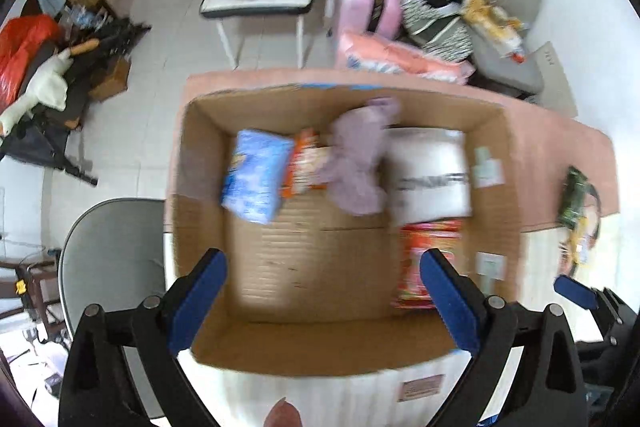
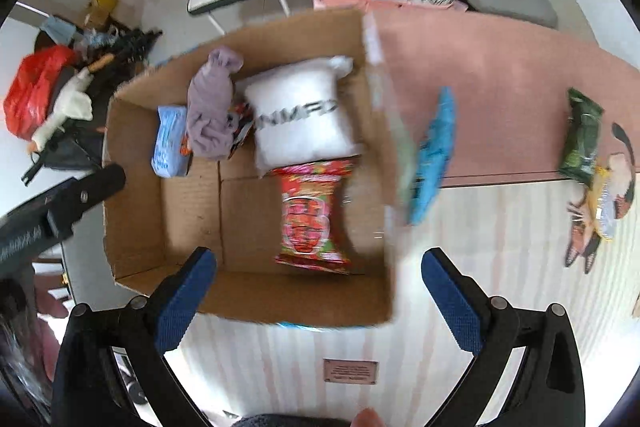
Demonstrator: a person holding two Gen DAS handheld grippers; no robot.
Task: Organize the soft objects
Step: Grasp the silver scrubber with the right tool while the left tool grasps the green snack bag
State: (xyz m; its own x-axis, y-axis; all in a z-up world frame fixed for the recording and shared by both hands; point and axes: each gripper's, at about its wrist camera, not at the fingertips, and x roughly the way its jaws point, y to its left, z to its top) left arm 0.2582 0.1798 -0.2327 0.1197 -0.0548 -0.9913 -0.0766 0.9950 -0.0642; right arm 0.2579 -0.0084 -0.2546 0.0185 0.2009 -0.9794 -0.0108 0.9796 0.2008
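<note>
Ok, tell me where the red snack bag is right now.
The red snack bag lies flat on the floor of the cardboard box, in the right wrist view just below the white pillow, toward the box's right wall.

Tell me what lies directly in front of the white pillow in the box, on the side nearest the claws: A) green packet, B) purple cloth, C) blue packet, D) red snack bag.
D: the red snack bag lies against the white pillow's near edge, inside the cardboard box.
</note>
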